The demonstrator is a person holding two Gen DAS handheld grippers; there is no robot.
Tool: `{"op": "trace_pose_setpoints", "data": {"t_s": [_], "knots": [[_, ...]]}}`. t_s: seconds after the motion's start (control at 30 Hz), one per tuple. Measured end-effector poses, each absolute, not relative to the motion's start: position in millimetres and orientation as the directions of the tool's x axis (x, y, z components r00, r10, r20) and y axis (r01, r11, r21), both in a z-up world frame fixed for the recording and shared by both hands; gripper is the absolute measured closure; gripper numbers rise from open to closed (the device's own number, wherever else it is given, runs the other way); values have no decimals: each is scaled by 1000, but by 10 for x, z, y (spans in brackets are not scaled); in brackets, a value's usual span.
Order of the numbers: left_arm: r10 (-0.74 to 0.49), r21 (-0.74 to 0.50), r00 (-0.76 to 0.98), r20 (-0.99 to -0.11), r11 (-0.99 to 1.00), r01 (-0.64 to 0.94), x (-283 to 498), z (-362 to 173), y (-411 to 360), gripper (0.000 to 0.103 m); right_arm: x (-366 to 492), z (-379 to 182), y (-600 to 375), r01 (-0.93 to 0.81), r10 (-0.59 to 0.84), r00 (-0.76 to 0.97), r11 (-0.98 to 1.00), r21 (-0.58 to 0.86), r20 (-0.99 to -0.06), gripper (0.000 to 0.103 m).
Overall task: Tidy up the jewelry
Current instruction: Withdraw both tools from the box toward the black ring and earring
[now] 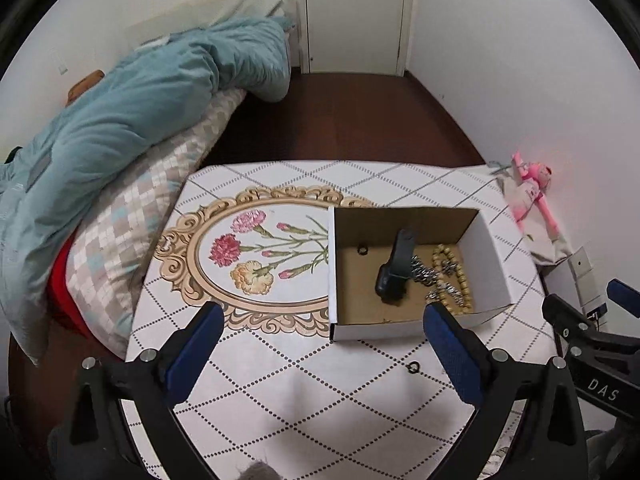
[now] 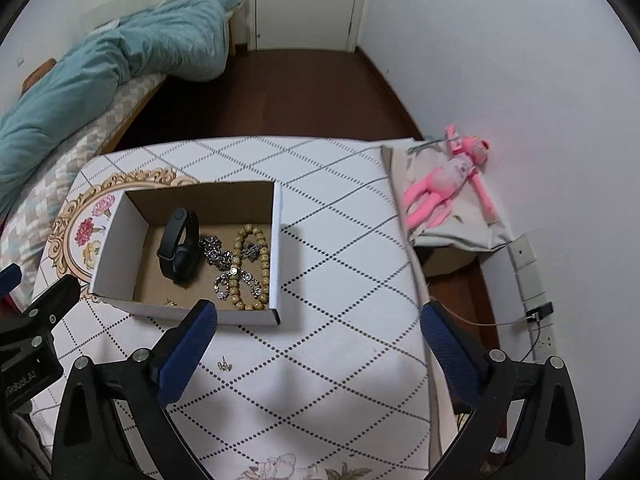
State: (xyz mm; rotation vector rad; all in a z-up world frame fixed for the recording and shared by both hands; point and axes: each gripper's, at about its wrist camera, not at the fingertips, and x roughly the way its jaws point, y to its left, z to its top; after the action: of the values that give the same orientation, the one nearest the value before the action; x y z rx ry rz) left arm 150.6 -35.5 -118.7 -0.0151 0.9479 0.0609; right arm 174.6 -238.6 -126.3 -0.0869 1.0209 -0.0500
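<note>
A white cardboard box (image 1: 332, 272) with a brown floor stands on the patterned tablecloth. Inside lie a black fitness band (image 1: 394, 276), a silver chain (image 1: 424, 274), a wooden bead bracelet (image 1: 454, 280) and a small dark ring (image 1: 362, 249). In the right wrist view the box (image 2: 276, 248) holds the band (image 2: 180, 246), the chain (image 2: 216, 254) and the beads (image 2: 256, 264). Another dark ring (image 1: 412, 367) lies on the cloth in front of the box. Small earrings (image 2: 225, 365) lie there too. My left gripper (image 1: 324, 344) is open and holds nothing, above the cloth before the box. My right gripper (image 2: 320, 332) is open and holds nothing, to the box's right.
A bed with a teal quilt (image 1: 132, 112) and a checked pillow (image 1: 132, 220) borders the table's left side. A pink plush toy (image 2: 444, 184) lies on a cloth bag at the right, by the wall. Dark floor and a white door (image 1: 356, 16) are beyond the table.
</note>
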Motion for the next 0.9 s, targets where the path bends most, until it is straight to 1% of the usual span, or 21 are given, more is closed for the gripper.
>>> {"op": "trace_pose_setpoints", "data": {"t_s": [0.3, 0.53, 0.77, 0.9], "knots": [[24, -14, 654, -756, 998, -53, 1234, -770, -395, 1, 1352, -749, -2406, 36, -94, 629, 995, -91, -772, 0], [6, -32, 679, -734, 999, -43, 1111, -582, -392, 1, 1167, -449, -2412, 45, -89, 676, 996, -80, -731, 0], [-1, -34, 692, -722, 999, -34, 1061, -492, -409, 1, 1082, -301, -2409, 46, -77, 698, 997, -64, -712, 0], [1, -34, 679, -734, 999, -38, 1070, -515, -408, 1, 1081, -292, -2416, 45, -60, 693, 998, -40, -718, 0]]}}
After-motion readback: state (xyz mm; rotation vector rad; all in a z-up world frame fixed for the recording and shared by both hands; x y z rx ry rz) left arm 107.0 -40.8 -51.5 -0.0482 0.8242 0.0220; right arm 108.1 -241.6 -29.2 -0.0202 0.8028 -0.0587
